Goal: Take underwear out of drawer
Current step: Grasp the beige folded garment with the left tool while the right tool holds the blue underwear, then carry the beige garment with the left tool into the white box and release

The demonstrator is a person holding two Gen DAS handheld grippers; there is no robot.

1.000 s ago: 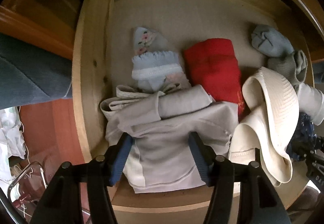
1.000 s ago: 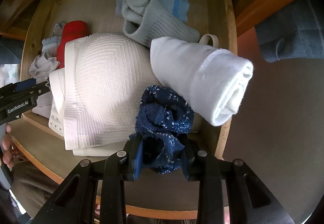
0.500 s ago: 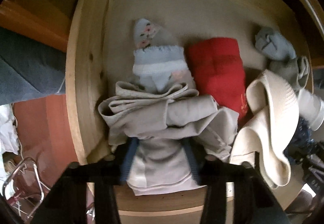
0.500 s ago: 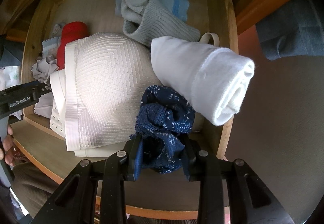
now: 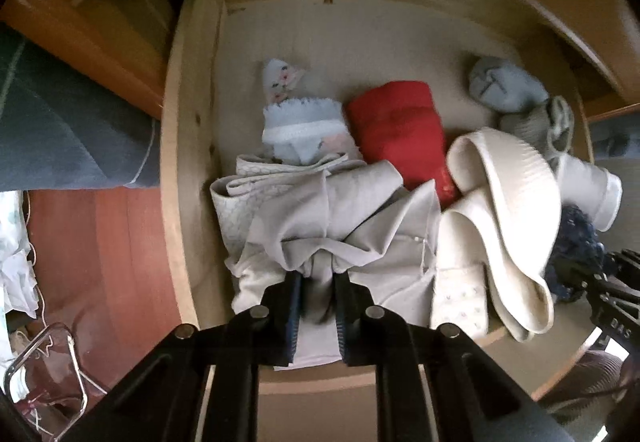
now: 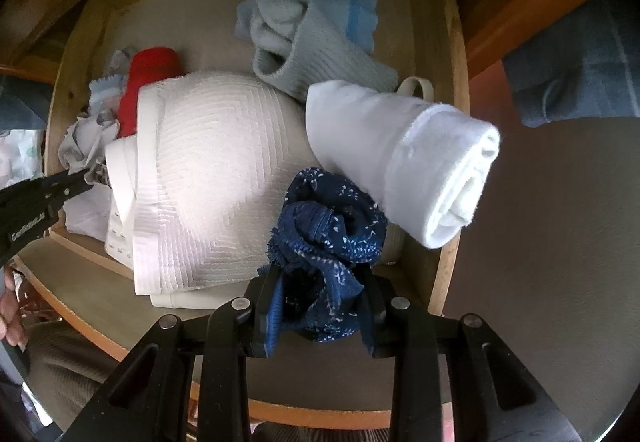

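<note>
My left gripper (image 5: 316, 282) has just closed, pinching the grey underwear (image 5: 340, 218). I'd lift straight up, slowly, clear of the drawer (image 5: 188, 146); my right gripper (image 6: 320, 298) stays clamped on the navy underwear (image 6: 328, 218).

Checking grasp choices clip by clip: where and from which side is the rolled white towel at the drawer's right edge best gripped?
Grip the rolled white towel across its round middle, coming from straight above, fingers either side of the roll. It lies tilted over the drawer side wall, its spiral end jutting outside, so the curved flanks look free, while the blue underwear crowds its lower side.

Underwear (image 5: 332, 226) in drawer (image 5: 188, 170) — socks (image 5: 504, 86) behind.
</note>
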